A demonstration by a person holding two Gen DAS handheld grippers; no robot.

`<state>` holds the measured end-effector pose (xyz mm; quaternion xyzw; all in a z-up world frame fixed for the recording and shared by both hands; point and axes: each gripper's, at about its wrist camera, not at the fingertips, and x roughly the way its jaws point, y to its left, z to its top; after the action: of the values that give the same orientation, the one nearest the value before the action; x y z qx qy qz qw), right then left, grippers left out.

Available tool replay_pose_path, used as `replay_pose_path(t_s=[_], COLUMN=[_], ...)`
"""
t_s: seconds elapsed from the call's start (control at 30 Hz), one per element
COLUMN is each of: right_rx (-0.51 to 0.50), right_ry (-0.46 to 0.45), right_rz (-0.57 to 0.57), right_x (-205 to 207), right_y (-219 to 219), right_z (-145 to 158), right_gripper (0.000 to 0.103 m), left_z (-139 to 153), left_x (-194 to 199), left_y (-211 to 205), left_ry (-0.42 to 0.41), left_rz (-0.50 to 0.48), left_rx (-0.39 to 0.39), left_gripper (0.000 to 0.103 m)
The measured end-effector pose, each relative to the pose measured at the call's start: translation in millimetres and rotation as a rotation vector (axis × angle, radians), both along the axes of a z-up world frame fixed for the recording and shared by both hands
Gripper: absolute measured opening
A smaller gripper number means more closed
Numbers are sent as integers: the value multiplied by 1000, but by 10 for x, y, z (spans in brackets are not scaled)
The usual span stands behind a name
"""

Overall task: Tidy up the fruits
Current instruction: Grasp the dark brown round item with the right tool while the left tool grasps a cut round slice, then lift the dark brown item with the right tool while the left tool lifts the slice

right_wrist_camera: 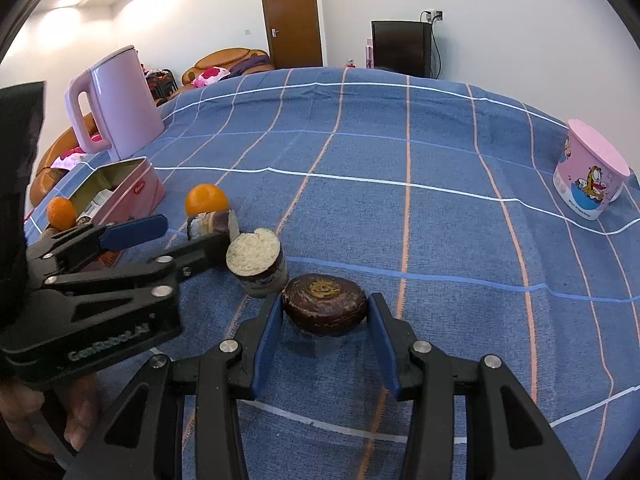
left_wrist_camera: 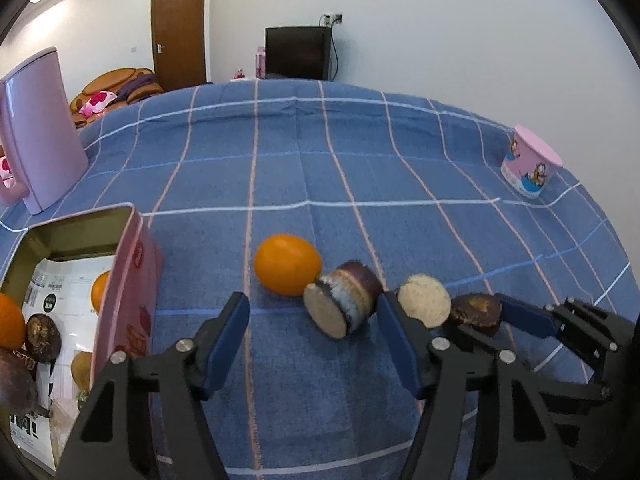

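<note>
Blue checked cloth covers the surface [right_wrist_camera: 400, 200]. At far left, the open pink rectangular tin [left_wrist_camera: 124, 280], cut off by the frame edge, holds oranges, dark round fruits and a printed packet. Beside it lie a loose round orange [left_wrist_camera: 287, 264] and a cut purple-skinned cylinder [left_wrist_camera: 342, 304], which sits between the parted jaws of the left hand-held gripper [left_wrist_camera: 312, 340]. Rightward, the right hand-held gripper [right_wrist_camera: 326, 336] brackets a dark brown flattened fruit [right_wrist_camera: 324, 308]; whether it clamps is unclear.

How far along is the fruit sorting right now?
Done: an orange and dark fruits already lie in the pink tin. In hand: the right gripper brackets a dark flat fruit. Left: an orange and two cut pieces on the cloth; the left gripper is open.
</note>
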<state>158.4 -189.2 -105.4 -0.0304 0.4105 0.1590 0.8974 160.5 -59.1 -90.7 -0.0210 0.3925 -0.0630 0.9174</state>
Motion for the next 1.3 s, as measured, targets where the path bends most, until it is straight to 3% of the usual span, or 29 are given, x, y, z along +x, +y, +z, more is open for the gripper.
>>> replay_pose_path(t_s=[0.23, 0.3, 0.33, 0.37, 1.3], right_rx=[-3, -1, 0, 1, 25], right_ry=[0, 0, 1, 1, -141], right_rz=[-2, -2, -1, -2, -10], right_x=[7, 8, 9, 9, -217], right_y=[24, 26, 21, 21, -74], right_z=[-4, -4, -4, -6, 205], right_gripper=[46, 46, 46, 46, 46], left_z=[-25, -20, -16, -14, 142], left_x=[86, 55, 36, 19, -183], left_y=[-59, -86, -104, -116, -103], left_ry=[16, 13, 11, 10, -114], left_rz=[-4, -26, -37, -48, -40], left_rx=[5, 2, 0, -1, 22], left_gripper=[66, 55, 43, 42, 38])
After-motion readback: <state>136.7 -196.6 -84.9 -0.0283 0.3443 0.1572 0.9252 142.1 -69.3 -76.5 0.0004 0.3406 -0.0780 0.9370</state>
